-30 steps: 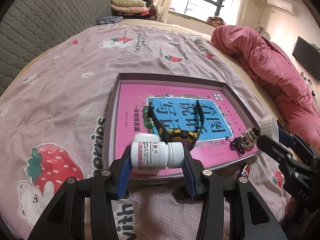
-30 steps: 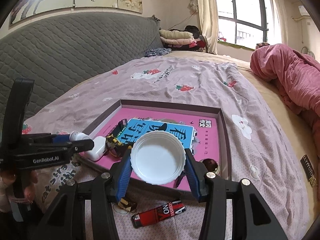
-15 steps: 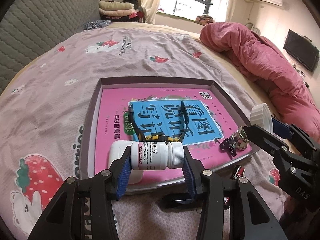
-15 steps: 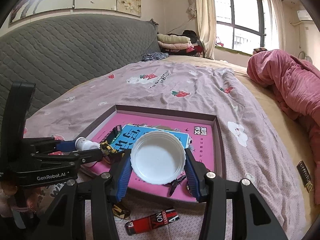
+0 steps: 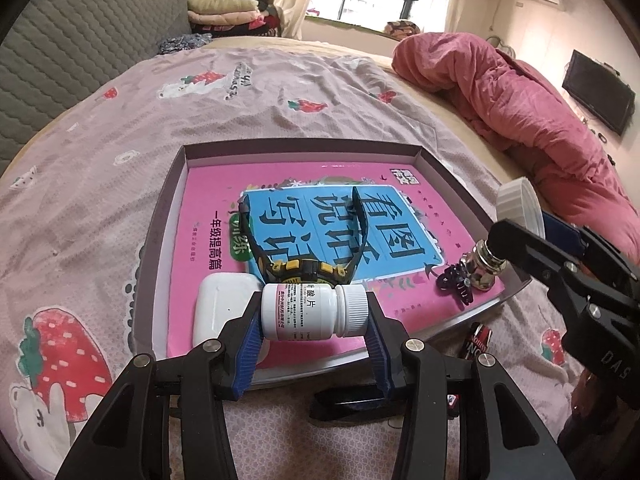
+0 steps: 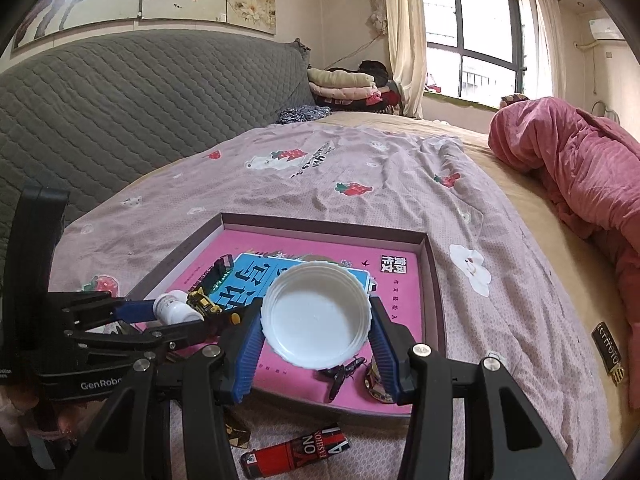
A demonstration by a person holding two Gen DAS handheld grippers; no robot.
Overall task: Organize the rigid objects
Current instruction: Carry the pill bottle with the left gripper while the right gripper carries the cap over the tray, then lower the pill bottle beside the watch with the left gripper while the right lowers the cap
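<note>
A tray (image 5: 168, 216) lies on the bed (image 5: 100, 168), with a book (image 5: 304, 236) flat inside it. On the book lie a watch (image 5: 304, 268), a case (image 5: 224, 304) at the tray's near left corner, and a hair clip (image 5: 456, 284) beside a small jar (image 5: 486, 268) at its near right corner. A lighter (image 6: 296, 450) lies on the bed before the tray's near edge. A quilt (image 5: 520, 92) is heaped along the bed's right edge.

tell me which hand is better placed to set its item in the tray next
Left. Its tongs hold the pill bottle low over the tray's near edge, beside the white case. The right tongs hold the white lid higher, over the tray's near right corner.
</note>
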